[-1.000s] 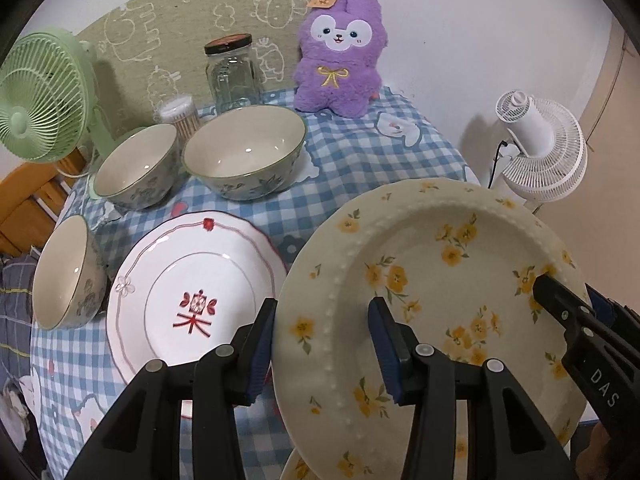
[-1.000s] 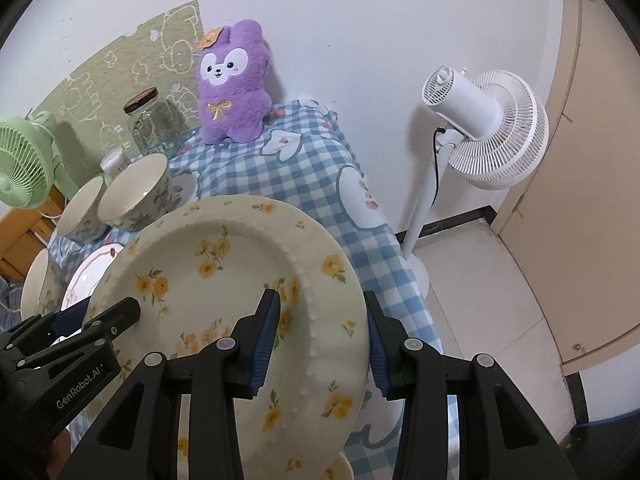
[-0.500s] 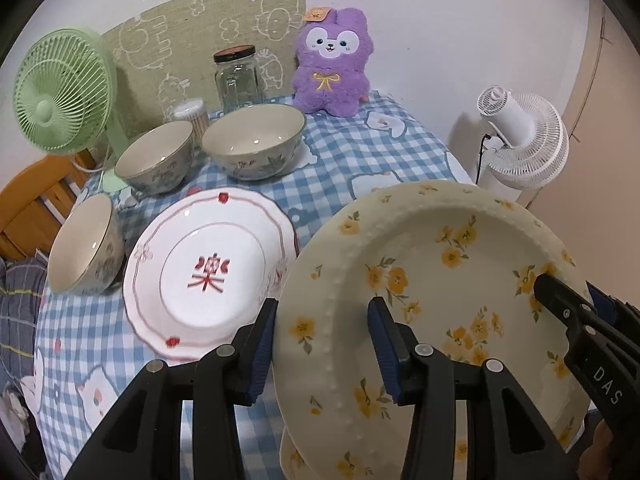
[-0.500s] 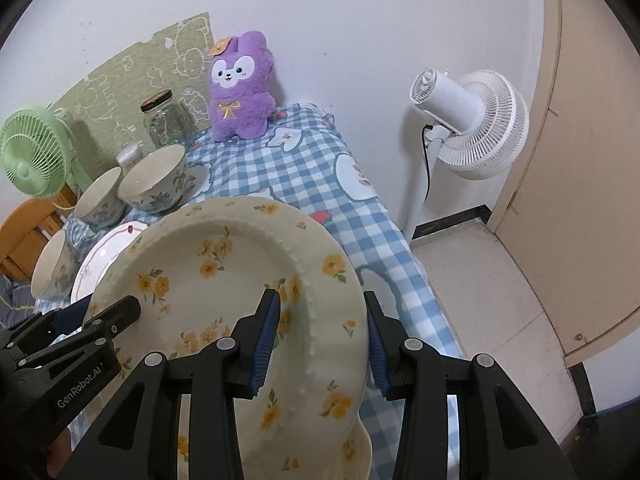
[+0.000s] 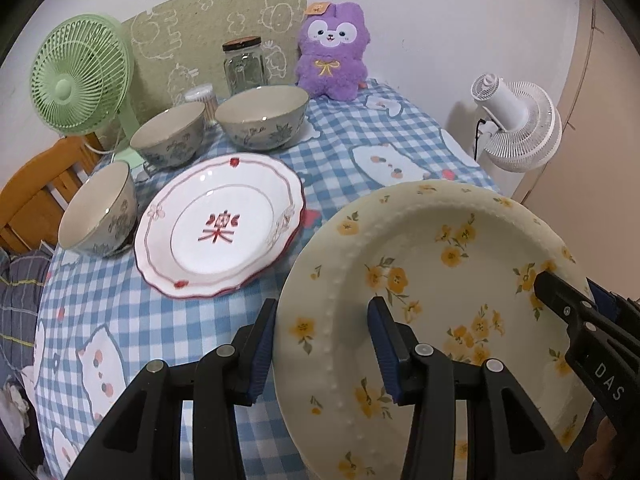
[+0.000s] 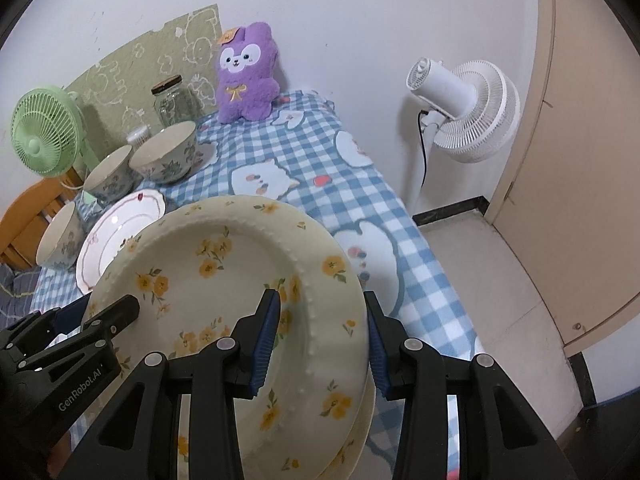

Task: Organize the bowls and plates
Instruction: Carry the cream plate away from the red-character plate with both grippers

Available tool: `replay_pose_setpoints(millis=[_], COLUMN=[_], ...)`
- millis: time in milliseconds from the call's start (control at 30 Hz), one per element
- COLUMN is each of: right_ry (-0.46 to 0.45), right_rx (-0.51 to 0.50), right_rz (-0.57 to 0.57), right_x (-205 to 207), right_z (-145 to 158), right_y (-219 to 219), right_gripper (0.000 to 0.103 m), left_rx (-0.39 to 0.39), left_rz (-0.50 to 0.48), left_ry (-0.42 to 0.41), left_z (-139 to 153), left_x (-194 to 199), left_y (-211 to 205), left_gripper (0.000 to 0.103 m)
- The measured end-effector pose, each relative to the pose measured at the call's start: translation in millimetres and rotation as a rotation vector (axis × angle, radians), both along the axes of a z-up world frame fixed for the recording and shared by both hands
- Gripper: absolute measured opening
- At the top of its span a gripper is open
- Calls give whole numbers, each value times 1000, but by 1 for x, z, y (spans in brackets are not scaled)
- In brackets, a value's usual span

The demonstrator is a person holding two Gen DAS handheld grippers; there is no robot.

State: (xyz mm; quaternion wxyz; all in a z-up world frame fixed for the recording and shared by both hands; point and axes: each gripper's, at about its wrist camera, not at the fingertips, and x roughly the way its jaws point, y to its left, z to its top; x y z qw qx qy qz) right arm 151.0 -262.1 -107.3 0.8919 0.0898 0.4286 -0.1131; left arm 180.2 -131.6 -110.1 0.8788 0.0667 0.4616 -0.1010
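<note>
Two grippers carry one yellow-flowered plate (image 5: 436,304) above the near edge of the checked tablecloth (image 5: 336,152), well clear of the cloth. The left gripper (image 5: 322,344) straddles the plate's rim at about 8 o'clock, one blue pad under it and one on its face; the right gripper (image 6: 318,340) is clamped the same way on the opposite rim, at roughly 4 o'clock in its own view. Both sets of fingers look closed on the rim, though contact under the plate is hidden.

A second cream rim peeks out beneath the lifted plate at 5 o'clock in the right wrist view, possibly another plate of the same set. The red-trimmed plate (image 5: 220,226) lies at 10 o'clock in the left view, with three flowered bowls ranged behind it: small bowl (image 5: 100,214), middle bowl (image 5: 168,136), large bowl (image 5: 262,118).

Judged from this, the step in hand is the carry of the lifted plate toward a stack. The next move calls for keeping both grips level, swinging toward 10 o'clock, and lowering the plate squarely onto the red-trimmed one before releasing.

Compared with a second earlier, the table has dropped away in both views and more cloth shows, so the plate has risen and drawn back; the grip points on the rim are unchanged.
</note>
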Motion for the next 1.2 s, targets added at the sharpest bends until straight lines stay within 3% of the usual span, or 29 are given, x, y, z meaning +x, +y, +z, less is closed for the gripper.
replay_pose_setpoints(millis=[767, 1200], right_ry=[23, 41], right_rx=[-19, -93], right_rz=[-7, 2], right_x=[-12, -9], right_z=[-25, -28], right_y=[4, 13], right_gripper=[43, 44], left_rx=[11, 6], left_rz=[-7, -18], left_ry=[8, 11], left_z=[-25, -34], left_x=[-17, -17], left_y=[3, 7], left_gripper=[46, 47])
